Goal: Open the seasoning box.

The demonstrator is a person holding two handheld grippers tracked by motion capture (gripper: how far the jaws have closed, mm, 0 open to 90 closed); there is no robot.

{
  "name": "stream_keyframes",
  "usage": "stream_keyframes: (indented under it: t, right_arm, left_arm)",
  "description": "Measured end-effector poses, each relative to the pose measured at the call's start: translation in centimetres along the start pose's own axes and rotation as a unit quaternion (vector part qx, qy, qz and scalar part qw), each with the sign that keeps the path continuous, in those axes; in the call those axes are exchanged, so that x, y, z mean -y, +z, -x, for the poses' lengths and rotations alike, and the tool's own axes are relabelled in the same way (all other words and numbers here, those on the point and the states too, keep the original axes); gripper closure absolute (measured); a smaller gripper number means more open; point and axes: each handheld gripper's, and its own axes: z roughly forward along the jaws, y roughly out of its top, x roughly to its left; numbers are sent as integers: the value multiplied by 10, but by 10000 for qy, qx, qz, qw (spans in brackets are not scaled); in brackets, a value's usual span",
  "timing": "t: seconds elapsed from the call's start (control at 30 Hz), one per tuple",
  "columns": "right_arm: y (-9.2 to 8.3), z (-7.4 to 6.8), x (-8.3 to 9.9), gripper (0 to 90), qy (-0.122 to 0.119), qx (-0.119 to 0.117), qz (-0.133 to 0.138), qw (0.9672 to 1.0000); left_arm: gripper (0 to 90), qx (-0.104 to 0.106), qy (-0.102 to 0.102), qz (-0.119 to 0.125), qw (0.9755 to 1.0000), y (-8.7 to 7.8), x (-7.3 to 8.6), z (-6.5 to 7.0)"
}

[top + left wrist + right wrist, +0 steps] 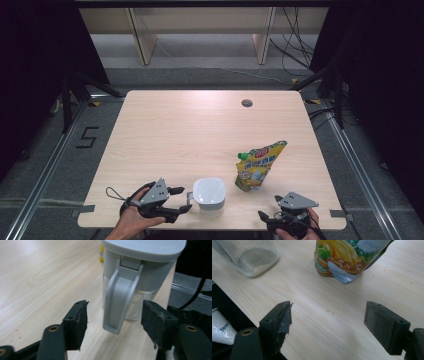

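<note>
Two objects stand near your edge of the pale wood table [175,125]: a clear jug [209,194] with a smooth grey lid, its handle [120,297] pointing between your left gripper [182,199]'s wide-open jaws without touching, and a glossy yellow pouch [257,165] leaning right beyond your equally wide-open, empty right gripper [266,216].

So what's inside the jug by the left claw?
The jug has a grey lid closing its top. Its clear lower wall looks empty, but the grey upper part hides anything higher inside.
</note>
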Motion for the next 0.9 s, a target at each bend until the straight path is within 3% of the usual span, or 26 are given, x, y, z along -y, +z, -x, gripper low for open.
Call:
stream_keyframes:
  t: [0.03,0.1,0.2,0.23,0.27,0.33,0.4,0.43,0.47,0.6,0.63,0.87,0.9]
  right_arm:
    - [1,0,0,230,31,-27,7,10000]
    - [0,0,0,229,41,-147,-85,9998]
    - [-1,-2,0,229,103,-54,-6,9999]
    - [-1,-1,-1,229,8,-150,-43,9999]
    - [0,-2,-1,229,-11,-117,-9,9999]
    - [-1,-3,0,229,15,-29,38,10000]
    - [-1,-2,-1,229,-6,-28,2,10000]
    - [-1,-2,-1,229,-16,-30,6,10000]
    - [-1,-2,-1,228,-18,-28,5,10000]
    - [0,-2,0,228,-2,-30,8,10000]
    - [0,-2,-1,227,3,-34,7,10000]
    - [-1,-2,-1,228,18,-22,22,10000]
    - [-1,-2,-1,227,-22,9,55,10000]
  left_arm:
    - [348,51,-97,66,9999,-1,-1,2]
    - [342,50,-23,24,10000,-6,-3,5]
    - [362,63,-2,67,10000,-14,-6,11]
    - [383,63,-2,67,10000,-14,-6,11]
    - [454,163,103,74,9998,-21,-9,14]
    - [619,163,140,114,9997,-23,-11,15]
    - [773,78,207,190,9996,-28,-13,14]
    - [830,51,87,197,9998,-29,-13,15]
    - [871,-12,139,200,9997,-30,-14,14]
    - [891,-76,165,300,9994,-32,-21,16]
    - [891,-79,1,336,9994,-32,-22,17]
    - [891,-42,120,468,9988,-33,-41,18]
    - [891,-71,40,476,9988,-31,-46,18]
